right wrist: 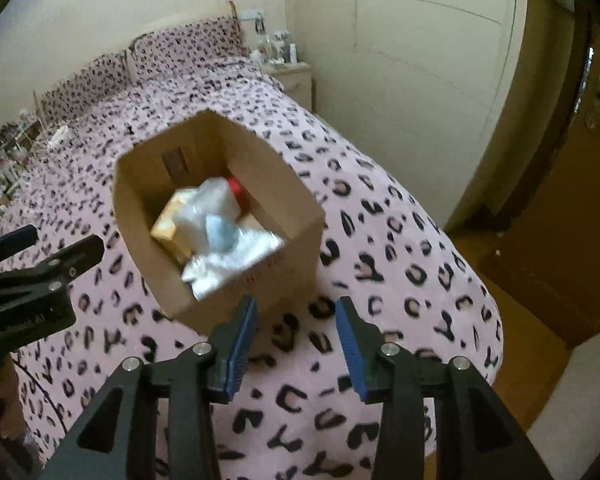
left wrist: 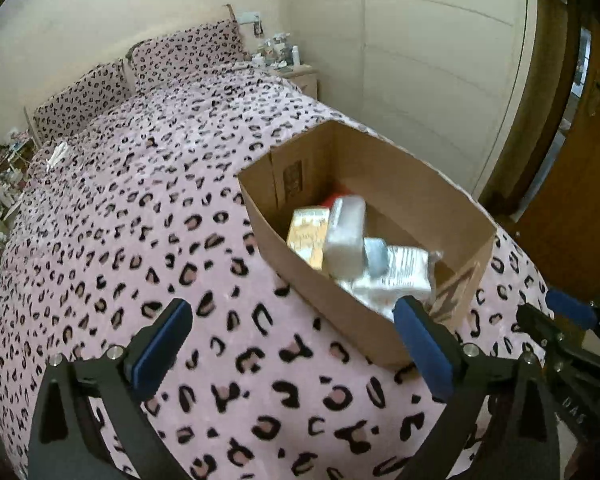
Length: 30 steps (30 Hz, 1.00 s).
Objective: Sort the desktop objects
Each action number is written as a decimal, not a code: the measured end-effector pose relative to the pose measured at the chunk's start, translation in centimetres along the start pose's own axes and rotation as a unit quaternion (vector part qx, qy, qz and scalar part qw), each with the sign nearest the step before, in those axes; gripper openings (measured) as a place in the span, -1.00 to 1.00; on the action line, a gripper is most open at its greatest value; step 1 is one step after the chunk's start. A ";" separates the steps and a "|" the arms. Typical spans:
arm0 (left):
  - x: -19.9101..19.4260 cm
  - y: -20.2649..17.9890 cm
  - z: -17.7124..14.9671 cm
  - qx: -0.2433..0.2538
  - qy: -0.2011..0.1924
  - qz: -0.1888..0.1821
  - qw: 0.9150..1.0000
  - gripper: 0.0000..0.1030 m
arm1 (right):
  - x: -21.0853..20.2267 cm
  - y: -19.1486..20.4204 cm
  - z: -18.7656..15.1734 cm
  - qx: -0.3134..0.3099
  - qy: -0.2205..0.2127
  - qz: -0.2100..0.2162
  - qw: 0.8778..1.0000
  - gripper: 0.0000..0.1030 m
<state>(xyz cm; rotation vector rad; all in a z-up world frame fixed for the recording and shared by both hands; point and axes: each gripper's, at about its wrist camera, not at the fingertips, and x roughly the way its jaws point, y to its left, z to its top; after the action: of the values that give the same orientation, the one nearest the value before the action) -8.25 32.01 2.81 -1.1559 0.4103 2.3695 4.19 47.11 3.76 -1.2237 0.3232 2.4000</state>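
- Far left: pillows [left wrist: 188,54] at the head of the bed [left wrist: 140,208]; the leopard-print cover looks bare of loose items near the tools.
- Left tool [left wrist: 292,344]: fingers wide apart, holding nothing, hovering over the cover just left of the box.
- Cardboard box [left wrist: 466,216]: open top, sits on the bed's near right part. Inside: orange-yellow packet [left wrist: 306,234], silver-grey pack [left wrist: 346,236], white pouch [left wrist: 404,270], something red [right wrist: 236,188] at the far side. Blurred, can't name them closer.
- Right tool [right wrist: 296,344]: fingers apart, empty, just near of the box.
- Far right: nightstand [right wrist: 296,74], door [right wrist: 560,240].
- Step, my guess: sorting near done, items already boxed. Next move: find any leftover item; none visible.
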 end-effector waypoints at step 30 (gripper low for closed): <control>3.5 -1.5 0.9 0.010 0.024 -0.012 1.000 0.98 | 3.4 1.7 2.4 -0.025 0.002 0.001 1.000 -0.19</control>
<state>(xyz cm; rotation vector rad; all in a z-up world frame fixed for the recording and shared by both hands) -9.89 34.68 0.43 -1.2032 0.4313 2.3161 -0.10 47.49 2.42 -1.2498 0.2674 2.4217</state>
